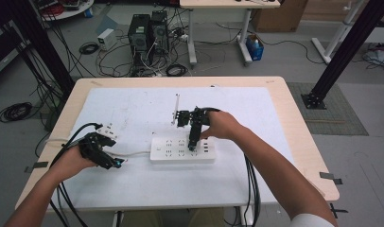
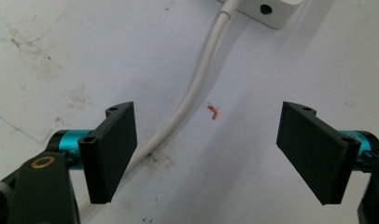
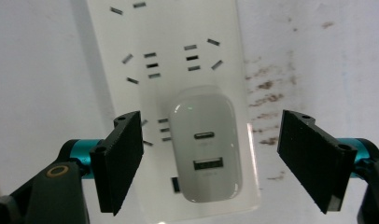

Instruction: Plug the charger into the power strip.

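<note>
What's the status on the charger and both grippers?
Right gripper open, jaws either side of white charger, pads clear of it. Charger sits plugged in power strip. Left gripper open over strip's cable. Nothing blocking.

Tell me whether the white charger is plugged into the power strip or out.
Plugged in: the charger sits flat on the power strip, between the open right gripper.

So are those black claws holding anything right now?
No. The right gripper stands open around the white charger plugged into the power strip, not touching it. The left gripper is open over the cable.
</note>
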